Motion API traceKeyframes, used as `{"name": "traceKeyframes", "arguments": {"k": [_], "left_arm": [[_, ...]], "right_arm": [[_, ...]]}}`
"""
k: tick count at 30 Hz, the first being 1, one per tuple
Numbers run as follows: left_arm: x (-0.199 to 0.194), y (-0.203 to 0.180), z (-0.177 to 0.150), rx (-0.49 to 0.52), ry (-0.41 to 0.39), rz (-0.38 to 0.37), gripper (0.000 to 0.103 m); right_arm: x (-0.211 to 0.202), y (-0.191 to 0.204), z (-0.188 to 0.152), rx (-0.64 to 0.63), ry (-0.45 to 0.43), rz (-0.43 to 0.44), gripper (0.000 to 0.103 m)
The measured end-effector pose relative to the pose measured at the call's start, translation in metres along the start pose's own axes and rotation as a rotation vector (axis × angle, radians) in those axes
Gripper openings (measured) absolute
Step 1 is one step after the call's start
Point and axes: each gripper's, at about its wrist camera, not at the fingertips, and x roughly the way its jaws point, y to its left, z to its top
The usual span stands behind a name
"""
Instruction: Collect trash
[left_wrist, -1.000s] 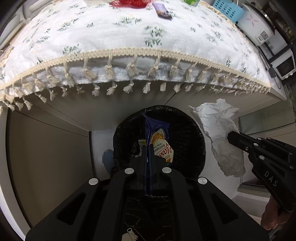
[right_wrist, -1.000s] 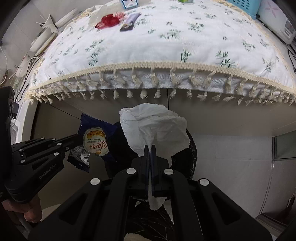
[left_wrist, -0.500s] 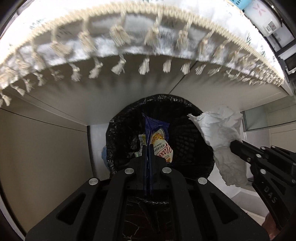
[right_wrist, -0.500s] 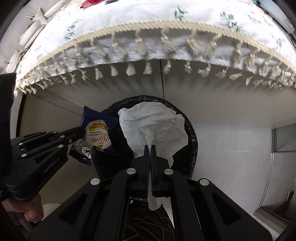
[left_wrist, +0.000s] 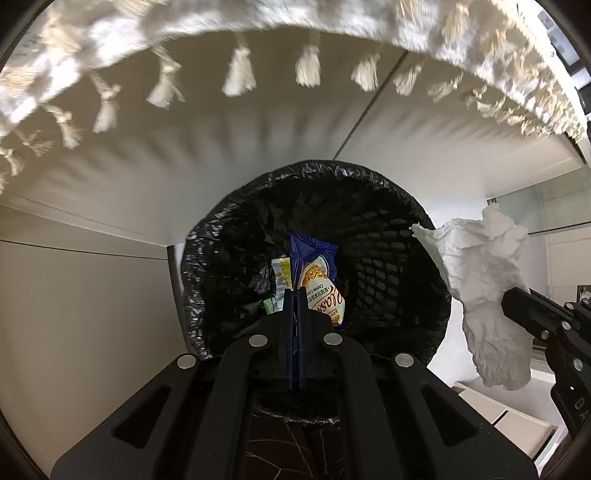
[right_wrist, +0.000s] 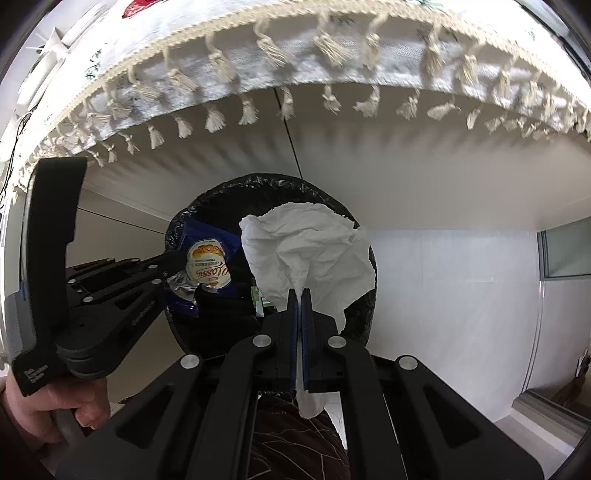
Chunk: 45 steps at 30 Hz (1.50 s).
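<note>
change: both grippers have come down from a second ago; the tabletop that filled the upper part of both views is now almost out of sight, and only the tablecloth fringe (left_wrist: 240, 74) hangs overhead.
meaning: the two pieces of trash now hang over or near the bin mouth, so the drop looks like the next step, not yet done.
left gripper (left_wrist: 294, 295): clamped on the blue snack wrapper (left_wrist: 321, 284), which hangs over the open mouth of the bin (left_wrist: 388, 266).
right gripper (right_wrist: 300, 295): clamped on the white crumpled tissue (right_wrist: 306, 247); in its own view the tissue sits over the bin rim, in the left view it is just beside the rim, to the right.
bin contents: at least two small wrappers, yellow and green, lie inside the black liner; the rest is too dark to count.
counts: two grippers, one bin, one snack wrapper held, one tissue held.
still on the table: one red item (right_wrist: 138, 7) at the top edge of the right view; any others are out of frame.
person: one hand (right_wrist: 55, 406) shows, on the left gripper's handle.
</note>
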Motion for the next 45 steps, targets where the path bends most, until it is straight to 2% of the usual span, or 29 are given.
{"name": "traceKeyframes", "arguments": {"k": [10, 14, 15, 17, 20, 22, 29, 32, 34, 37, 45], "left_arm": [[0.022, -0.010, -0.001, 0.019, 0.029, -0.013, 0.001], [0.019, -0.012, -0.001, 0.023, 0.010, -0.012, 0.006], [0.017, -0.011, -0.001, 0.023, 0.004, -0.011, 0.012], [0.011, -0.007, 0.000, 0.017, -0.010, -0.005, 0.030], [0.000, 0.001, -0.001, -0.001, -0.025, -0.003, 0.042], [-0.009, 0.007, -0.002, -0.012, -0.044, -0.003, 0.053], [-0.035, 0.026, -0.008, -0.035, -0.097, 0.023, 0.080], [-0.044, 0.033, -0.009, -0.041, -0.113, 0.032, 0.086], [-0.051, 0.039, -0.012, -0.048, -0.123, 0.041, 0.094], [-0.057, 0.048, -0.013, -0.065, -0.131, 0.033, 0.097], [-0.056, 0.063, -0.017, -0.086, -0.122, 0.046, 0.097]], "right_arm": [[0.023, -0.003, -0.003, 0.029, 0.027, -0.012, 0.000], [0.028, 0.002, 0.002, 0.037, 0.030, -0.011, 0.000], [0.030, 0.002, 0.002, 0.035, 0.030, -0.011, 0.000], [0.036, 0.005, 0.003, 0.034, 0.032, -0.009, 0.001], [0.043, 0.011, 0.005, 0.022, 0.030, -0.009, 0.001], [0.046, 0.016, 0.006, 0.014, 0.030, -0.007, 0.001], [0.059, 0.041, 0.011, -0.033, 0.023, -0.009, 0.001], [0.067, 0.047, 0.014, -0.044, 0.019, -0.015, 0.001], [0.072, 0.049, 0.014, -0.045, 0.025, -0.014, 0.001], [0.080, 0.052, 0.015, -0.046, 0.034, -0.016, 0.001], [0.096, 0.061, 0.014, -0.058, 0.047, -0.015, 0.003]]}}
